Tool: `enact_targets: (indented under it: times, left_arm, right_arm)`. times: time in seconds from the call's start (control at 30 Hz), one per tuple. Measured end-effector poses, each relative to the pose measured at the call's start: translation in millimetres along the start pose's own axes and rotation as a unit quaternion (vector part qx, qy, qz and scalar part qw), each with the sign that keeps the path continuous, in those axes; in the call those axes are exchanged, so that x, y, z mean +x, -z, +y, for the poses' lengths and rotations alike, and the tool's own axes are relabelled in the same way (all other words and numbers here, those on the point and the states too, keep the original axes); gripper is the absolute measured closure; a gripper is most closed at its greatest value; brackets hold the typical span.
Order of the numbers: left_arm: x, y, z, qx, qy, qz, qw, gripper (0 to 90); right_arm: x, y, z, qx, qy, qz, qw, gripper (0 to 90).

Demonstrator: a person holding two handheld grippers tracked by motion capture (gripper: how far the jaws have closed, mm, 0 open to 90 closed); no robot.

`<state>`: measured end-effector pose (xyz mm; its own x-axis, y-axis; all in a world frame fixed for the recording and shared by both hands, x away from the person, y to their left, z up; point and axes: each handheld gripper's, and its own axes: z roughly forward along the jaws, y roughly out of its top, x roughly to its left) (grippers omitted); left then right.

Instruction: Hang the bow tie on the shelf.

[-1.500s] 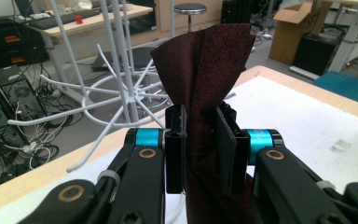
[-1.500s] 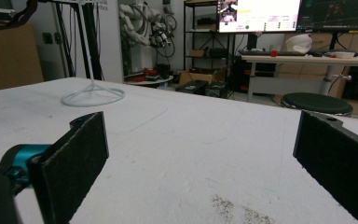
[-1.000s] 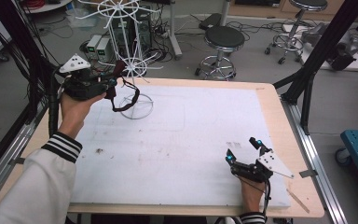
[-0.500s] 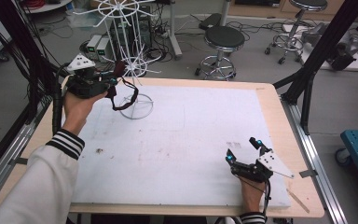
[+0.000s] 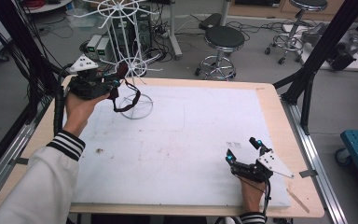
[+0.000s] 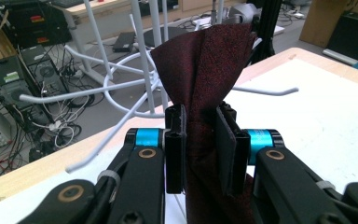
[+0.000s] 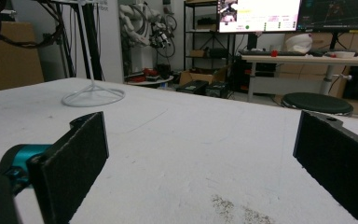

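The cloth (image 6: pixel 205 74) is dark maroon with a fine speckled weave, gathered into upright folds that fan out above the jaws. In the high view a dark strap-like loop (image 5: pixel 123 100) hangs from it over the ring base of the white wire rack (image 5: pixel 135 100), at about ten o'clock on the counter (image 5: pixel 270 93). There is one cloth, one rack and two sets of tongs. The left tongs (image 6: pixel 200 135) are clenched on the cloth, their pads pressing it from both sides, and are held up beside the rack's thin white arms. The right tongs (image 5: pixel 243 150) are released, jaws spread wide with nothing between them, low over the white counter surface at about five o'clock, well apart from the cloth.
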<state>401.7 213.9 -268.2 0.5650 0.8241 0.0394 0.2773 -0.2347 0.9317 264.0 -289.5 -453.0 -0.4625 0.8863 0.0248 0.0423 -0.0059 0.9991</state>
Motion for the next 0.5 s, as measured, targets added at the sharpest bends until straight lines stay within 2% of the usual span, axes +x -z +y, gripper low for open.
enact_targets:
  times: [0.5]
  left_arm:
    - [0.9, -7.3, 5.0, 0.003, 0.004, 0.012, 0.9999, 74.6]
  right_arm:
    - [0.0, 0.1, -0.1, 0.000, -0.001, 0.000, 1.0000, 2.4]
